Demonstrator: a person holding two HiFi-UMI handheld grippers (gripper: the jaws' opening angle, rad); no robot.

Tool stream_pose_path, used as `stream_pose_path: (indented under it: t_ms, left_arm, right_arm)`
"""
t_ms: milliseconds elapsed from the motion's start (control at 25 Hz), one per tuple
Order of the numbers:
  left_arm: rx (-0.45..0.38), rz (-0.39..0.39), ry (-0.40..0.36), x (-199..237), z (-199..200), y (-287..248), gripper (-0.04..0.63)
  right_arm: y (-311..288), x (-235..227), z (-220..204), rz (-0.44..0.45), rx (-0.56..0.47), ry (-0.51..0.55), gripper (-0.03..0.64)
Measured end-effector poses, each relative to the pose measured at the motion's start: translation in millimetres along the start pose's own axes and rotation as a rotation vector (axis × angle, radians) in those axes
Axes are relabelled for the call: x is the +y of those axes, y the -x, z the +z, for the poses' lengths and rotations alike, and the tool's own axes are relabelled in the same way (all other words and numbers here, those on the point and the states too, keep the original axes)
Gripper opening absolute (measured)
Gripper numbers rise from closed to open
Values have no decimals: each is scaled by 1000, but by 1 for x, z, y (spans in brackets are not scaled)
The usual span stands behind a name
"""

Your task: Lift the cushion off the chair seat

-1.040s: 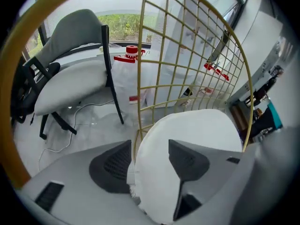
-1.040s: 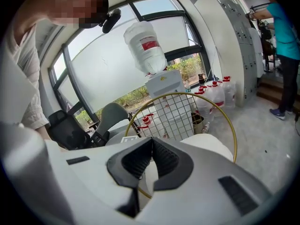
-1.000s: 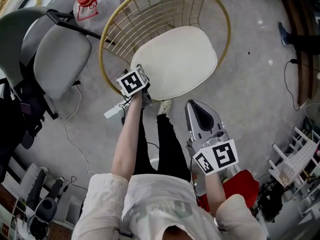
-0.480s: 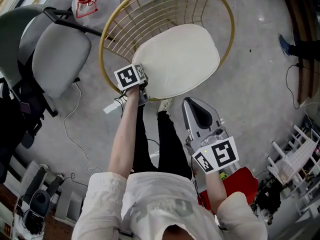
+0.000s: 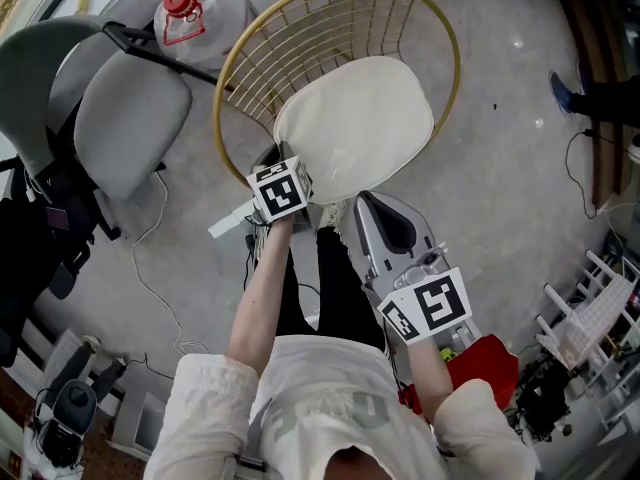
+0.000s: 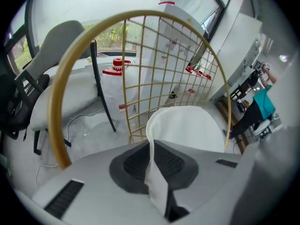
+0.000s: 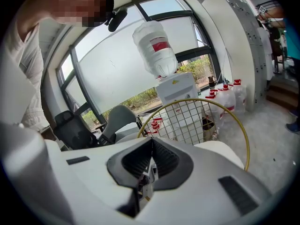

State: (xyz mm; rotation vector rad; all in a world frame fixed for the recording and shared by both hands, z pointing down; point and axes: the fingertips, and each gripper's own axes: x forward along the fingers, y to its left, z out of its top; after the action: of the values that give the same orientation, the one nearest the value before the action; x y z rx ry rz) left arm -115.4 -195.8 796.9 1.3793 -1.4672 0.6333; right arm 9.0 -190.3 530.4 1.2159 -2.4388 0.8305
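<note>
One cream cushion [image 5: 355, 123] lies in the gold wire chair [image 5: 300, 28] at the upper middle of the head view. It fills the seat, and its near edge is drawn up into the left hand-held gripper [image 6: 152, 149]. That gripper's jaws have just been closing and pinch a fold of the cushion's edge between the pads, as the centre of the left gripper view shows. The right hand-held gripper [image 7: 150, 146] hangs at the lower right of the head view, apart from the cushion, its jaws together on nothing. The edge flattens into a thin fold between the pads, so the cushion is likely soft, pliable and probably light, not fragile. Lifted by one edge it will likely droop and swing. Its smooth cover could creep out of a shallow pinch, so a deep bite on the rim is the safer hold. A second hold on the far or right edge would keep it level. Little writing can be read. The cubes [image 5: 280, 190] on the hand-held grippers carry black-and-white square markers, not words. The water bottle [image 7: 154, 48] at the upper middle of the right gripper view has a red label whose print is too small to make out. The red-capped jug [image 5: 180, 3] at the upper left of the head view shows no legible brand.
</note>
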Motion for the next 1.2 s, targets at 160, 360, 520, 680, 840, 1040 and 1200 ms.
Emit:
stream_pose_path:
  t_ms: [160,360,520,680,840,1040,1200]
  left_arm:
    - [-79,-64,-30,-22,12,42,32]
    - [-181,-175,-75,-62,43,103,29]
    - [-246,-259,-131,-92,62,155,28]
    - [-317,-323,-255,-123,80,202,28]
    - [-427,-369,-369,-147,99,260,26]
    - [-539,-409,-352,-157,124,329,26]
    - [-586,-486,-322,-176,137,359,26]
  right_arm:
    - [9,13,17,-3,-26,23,15]
    - [29,25,49,-19,-84,52,16]
    - [50,34,73,-45,-131,67,15]
    - [70,37,98,-86,-200,84,15]
    - [96,37,124,-140,-291,88,15]
    - [136,40,148,-199,-385,96,16]
    - [159,38,161,-233,-457,107,15]
